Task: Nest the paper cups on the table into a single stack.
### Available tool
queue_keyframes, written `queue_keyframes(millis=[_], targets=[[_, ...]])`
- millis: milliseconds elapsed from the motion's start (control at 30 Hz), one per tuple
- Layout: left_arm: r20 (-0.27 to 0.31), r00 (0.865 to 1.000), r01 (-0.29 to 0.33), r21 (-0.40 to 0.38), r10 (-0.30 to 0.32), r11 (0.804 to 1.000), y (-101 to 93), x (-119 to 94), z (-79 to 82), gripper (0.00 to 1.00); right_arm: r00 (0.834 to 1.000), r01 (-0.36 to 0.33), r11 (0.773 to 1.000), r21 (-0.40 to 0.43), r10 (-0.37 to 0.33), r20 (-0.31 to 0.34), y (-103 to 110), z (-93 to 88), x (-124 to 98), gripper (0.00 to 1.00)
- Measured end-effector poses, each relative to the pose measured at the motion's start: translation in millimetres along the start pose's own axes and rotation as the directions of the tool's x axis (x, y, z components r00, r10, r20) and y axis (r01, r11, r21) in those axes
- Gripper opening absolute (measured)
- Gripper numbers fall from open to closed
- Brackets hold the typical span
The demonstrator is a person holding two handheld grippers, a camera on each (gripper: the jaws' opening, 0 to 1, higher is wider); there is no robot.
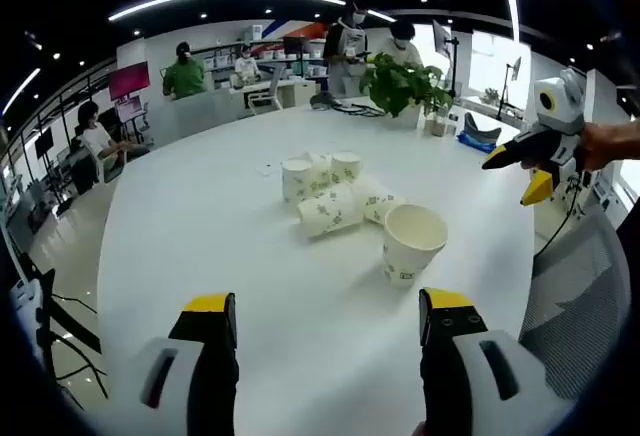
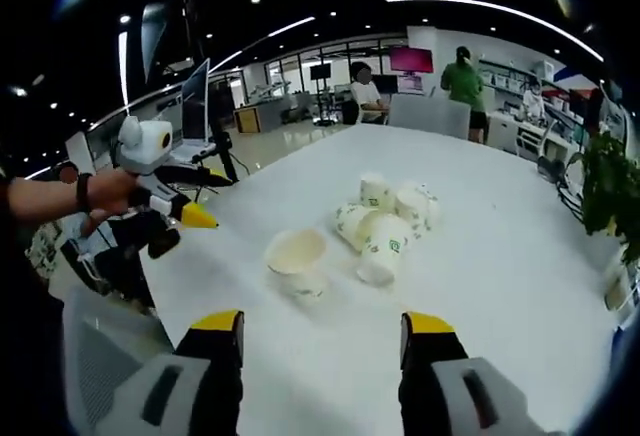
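Observation:
Several white paper cups with green print lie in a cluster [image 1: 330, 191] on the white table [image 1: 200, 246]. One cup [image 1: 411, 244] stands upright nearest me, its mouth up; the others lie on their sides or stand behind it. My left gripper [image 1: 330, 321] is open over the table's near edge, well short of the cups. The right gripper [image 1: 520, 171] hangs open in a hand at the right. In the right gripper view the upright cup [image 2: 297, 259] is nearest, the cup cluster [image 2: 385, 221] beyond it. My right gripper [image 2: 320, 331] is open. The left gripper [image 2: 190, 196] is held at the left.
A potted green plant [image 1: 405, 84] and small items stand at the table's far side. Several people sit or stand at desks behind [image 1: 185, 71]. A grey chair back [image 1: 580, 286] is beside the table's right edge. The plant's leaves [image 2: 612, 191] reach in at the right.

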State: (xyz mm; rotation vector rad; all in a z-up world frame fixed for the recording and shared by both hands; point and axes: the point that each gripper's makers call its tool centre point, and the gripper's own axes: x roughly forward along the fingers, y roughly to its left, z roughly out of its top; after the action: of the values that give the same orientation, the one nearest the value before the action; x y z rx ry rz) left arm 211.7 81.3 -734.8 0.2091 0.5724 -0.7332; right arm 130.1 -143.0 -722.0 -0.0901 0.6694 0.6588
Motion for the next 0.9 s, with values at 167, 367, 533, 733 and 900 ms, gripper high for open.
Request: queue_keyframes(millis=[167, 367, 533, 733, 900], targets=[[-0.006, 1.0, 0.015, 0.021, -0.015, 1.0, 3.5, 8, 5.0, 0.73, 1.0, 0.004, 1.0, 0.011, -0.004, 0.0, 2, -4.0, -4, 0.65], [-0.02, 0.999, 0.036, 0.057, -0.035, 0.998, 5.4, 19, 10.3, 0.73, 1.0, 0.01, 0.999, 0.03, -0.01, 0.005, -1, -9.0, -5, 0.66], [-0.036, 0.998, 0.053, 0.097, -0.049, 0.994, 8.6, 29, 15.2, 0.73, 1.0, 0.008, 0.999, 0.034, -0.008, -0.001, 0, -12.7, -4, 0.66], [-0.074, 0.995, 0.084, 0.178, -0.072, 0.98, 11.1, 44, 19.7, 0.74, 1.0, 0.01, 0.999, 0.039, -0.01, -0.004, 2, -13.9, -8, 0.66], [-0.122, 0.988, 0.126, 0.281, -0.094, 0.951, 11.0, 57, 22.8, 0.73, 1.0, 0.012, 0.999, 0.043, -0.012, -0.003, 2, -16.6, -9, 0.66]])
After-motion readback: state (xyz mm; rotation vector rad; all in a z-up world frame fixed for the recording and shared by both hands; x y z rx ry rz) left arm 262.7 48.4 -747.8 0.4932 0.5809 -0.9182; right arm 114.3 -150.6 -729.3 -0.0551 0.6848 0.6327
